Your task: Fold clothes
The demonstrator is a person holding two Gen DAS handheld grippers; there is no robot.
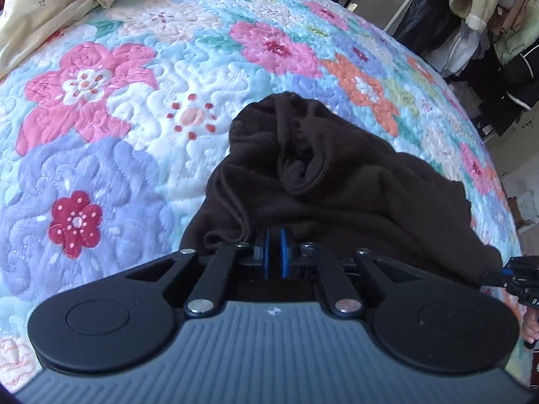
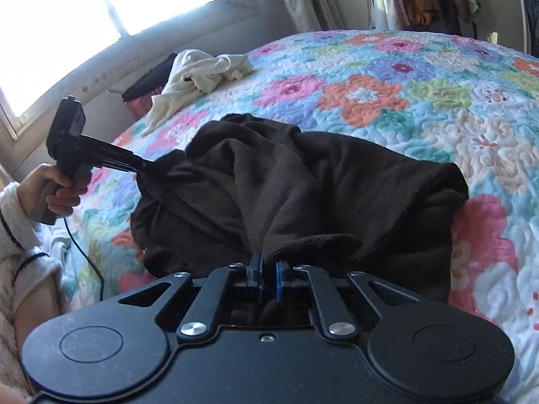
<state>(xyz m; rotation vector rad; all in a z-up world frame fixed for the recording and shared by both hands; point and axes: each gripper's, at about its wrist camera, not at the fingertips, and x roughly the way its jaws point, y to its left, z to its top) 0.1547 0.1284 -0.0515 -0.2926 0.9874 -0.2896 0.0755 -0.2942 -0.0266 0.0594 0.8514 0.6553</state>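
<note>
Brown garment on floral quilt, left tool and right tool both clamped on it, no legible writing

My left gripper has a ribbed grey body with a small white mark, black linkage arms on silver screws, two round black discs and blue pads. My right gripper is all black, scuffed, with the same blue pads. A black cable hangs by my fluffy white sleeve with dark trim
</note>
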